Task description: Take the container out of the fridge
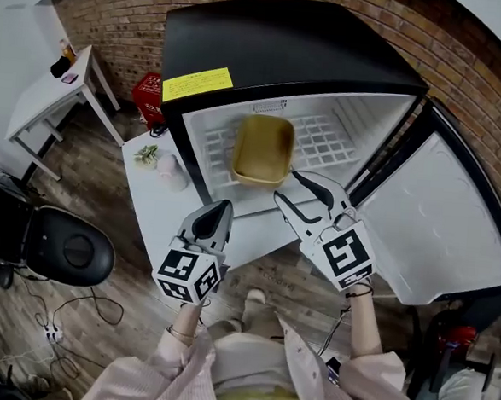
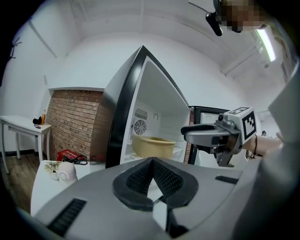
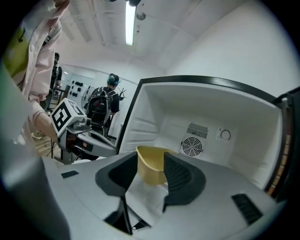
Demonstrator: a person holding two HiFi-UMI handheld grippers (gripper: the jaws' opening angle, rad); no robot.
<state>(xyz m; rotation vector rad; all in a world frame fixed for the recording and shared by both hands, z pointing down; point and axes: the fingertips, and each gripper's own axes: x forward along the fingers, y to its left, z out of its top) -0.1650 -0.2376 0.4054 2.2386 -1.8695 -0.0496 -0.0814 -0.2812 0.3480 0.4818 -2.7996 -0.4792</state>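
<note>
Head view shows both of the person's arms, in pale pink sleeves [image 1: 307, 370], stretched forward toward a small black box-shaped fridge [image 1: 278, 43]. Its white-lined door [image 1: 437, 225] stands wide open toward 3 o'clock.

The left gripper [image 1: 222, 208] is held in front of the fridge opening, at about 7 o'clock from the task's thing, with its tip aimed at the shelf's front edge. In the left gripper view its dark ribbed fingers [image 2: 136, 180] meet at their tips with nothing between them.

The right gripper [image 1: 292, 189] is tilted in toward 11 o'clock, and its tips are near the front right corner of the tub. In the right gripper view its fingers [image 3: 180, 176] stand apart. The tub shows in the gap beyond them and is not clamped.

A shallow yellow rectangular plastic container [image 1: 263, 149] lies inside the fridge on the white wire shelf [image 1: 323, 144], left of the shelf's middle, at 12 o'clock from the two grippers. Its inside shows only a bare yellow floor. Behind it on the rear wall is a round white fan grille [image 3: 192, 146].

A yellow rectangular paper label [image 1: 197, 83] sits on the fridge's top near its front left corner. At 9 o'clock from the opening, a flat white table [image 1: 160, 201] carries a small white rounded pot [image 1: 171, 170] and, just beside it, a small green plant [image 1: 147, 153].
</note>
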